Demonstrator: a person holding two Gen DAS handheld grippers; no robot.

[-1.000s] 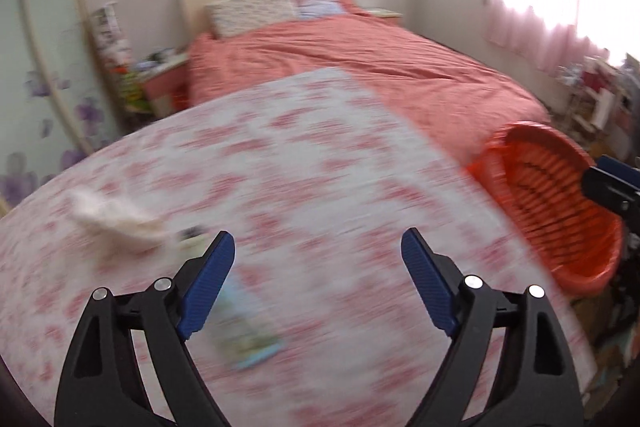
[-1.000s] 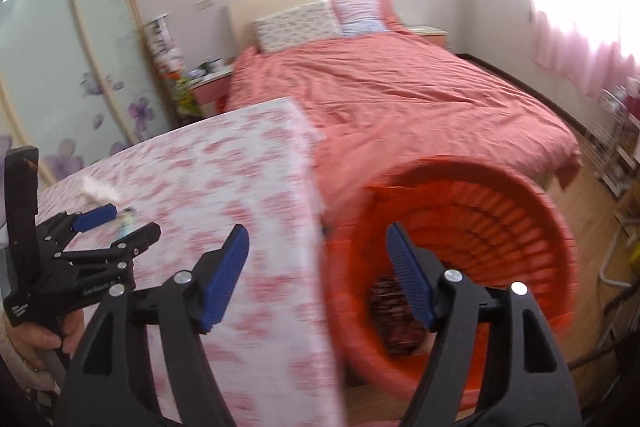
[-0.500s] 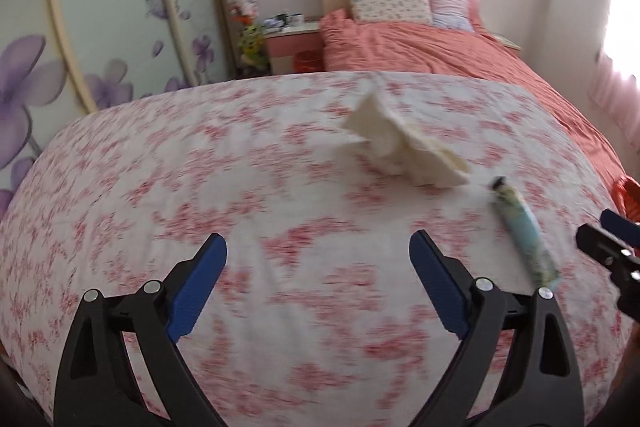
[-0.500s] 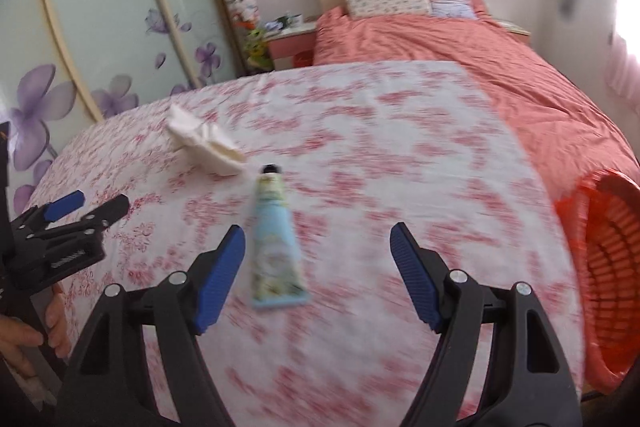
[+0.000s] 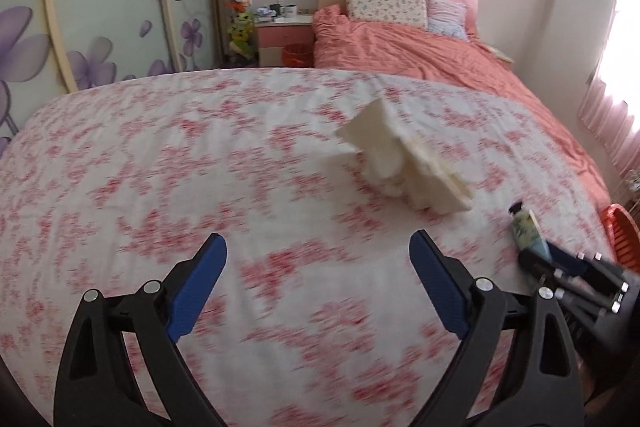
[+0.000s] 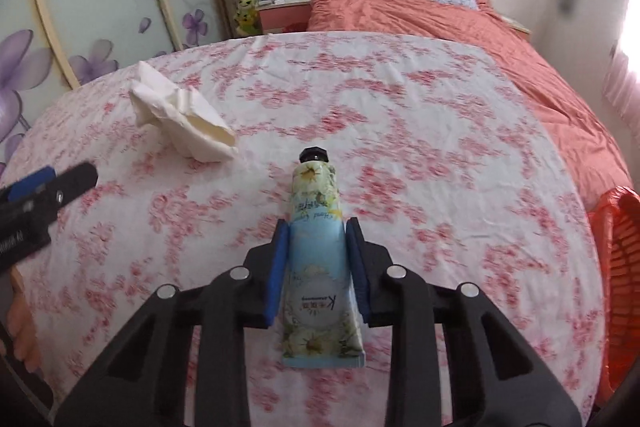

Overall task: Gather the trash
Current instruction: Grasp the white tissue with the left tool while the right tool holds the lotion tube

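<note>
The right gripper (image 6: 318,267) was wide a moment ago — now its jaws are closing on the hand cream tube (image 6: 318,247) lying on the floral sheet (image 6: 440,147). So pickup's underway; the left gripper (image 5: 318,291) gapes empty, short of the crumpled tissue (image 5: 400,163).

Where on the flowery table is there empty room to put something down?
Most of the pink-flowered tablecloth is bare: the whole stretch from the blue-green flowered hand cream tube across to the orange plastic basket, and the far edge near the bed. It is busier on the other side, where the crumpled white tissue lies close to the tube and both grippers work.
</note>
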